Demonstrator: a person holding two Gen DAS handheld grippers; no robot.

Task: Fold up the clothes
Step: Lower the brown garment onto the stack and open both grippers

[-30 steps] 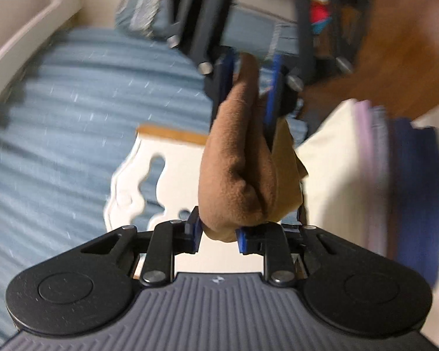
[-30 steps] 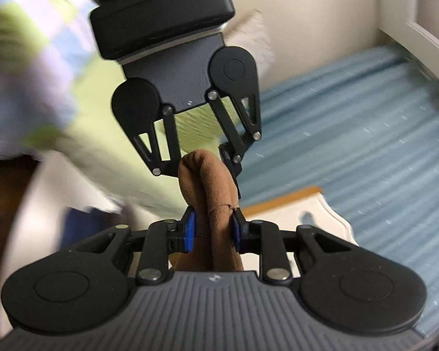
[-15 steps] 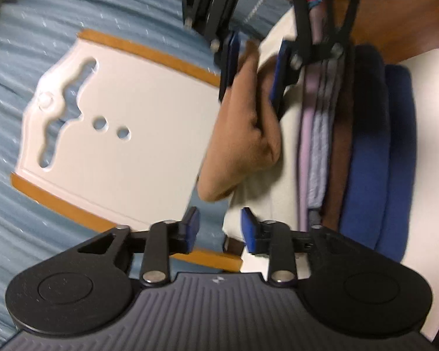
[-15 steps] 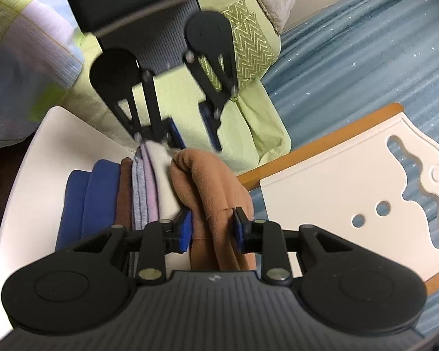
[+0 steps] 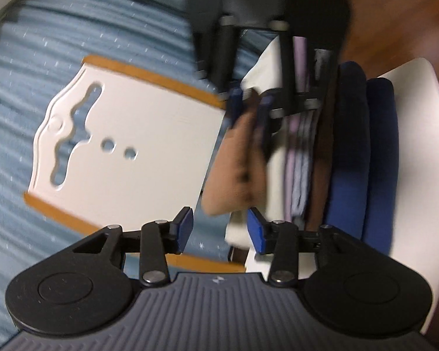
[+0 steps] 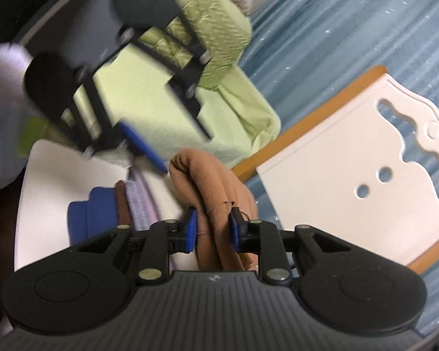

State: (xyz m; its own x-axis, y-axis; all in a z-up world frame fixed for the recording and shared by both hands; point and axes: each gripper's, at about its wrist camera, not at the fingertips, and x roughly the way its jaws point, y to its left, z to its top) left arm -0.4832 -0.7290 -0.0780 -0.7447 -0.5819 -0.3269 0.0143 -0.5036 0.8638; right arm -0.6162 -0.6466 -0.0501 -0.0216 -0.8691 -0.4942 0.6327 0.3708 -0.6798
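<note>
Your right gripper (image 6: 212, 228) was clamped on the folded brown fleece garment (image 6: 216, 181), both blue pads pressed into its near end. Your left gripper (image 5: 219, 228) stood with its jaws parted and nothing between them; the garment's other end (image 5: 234, 175) lay just ahead of its pads, apart from them. In the left wrist view your right gripper (image 5: 250, 105) appeared at the far end of the brown bundle, closed on it.

The garment's long axis ran from one gripper toward the other, roughly parallel to the stack of folded clothes (image 5: 345, 134) on the white round table (image 5: 418, 122). It sat at the stack's outer edge, against the cream item (image 5: 273, 175), on the side facing the white folding board (image 5: 131, 134), which lay on the blue bedspread (image 5: 29, 93). Whether the bundle was fully seated on the stack or partly hanging could not be confirmed; motion blur obscured the contact.

Judgement: placement was nearly complete, and only the right gripper held the load. Its release turned on the bundle being supported by the stack. Your right wrist pointed down along the garment, and your left was held level, opposite it.
</note>
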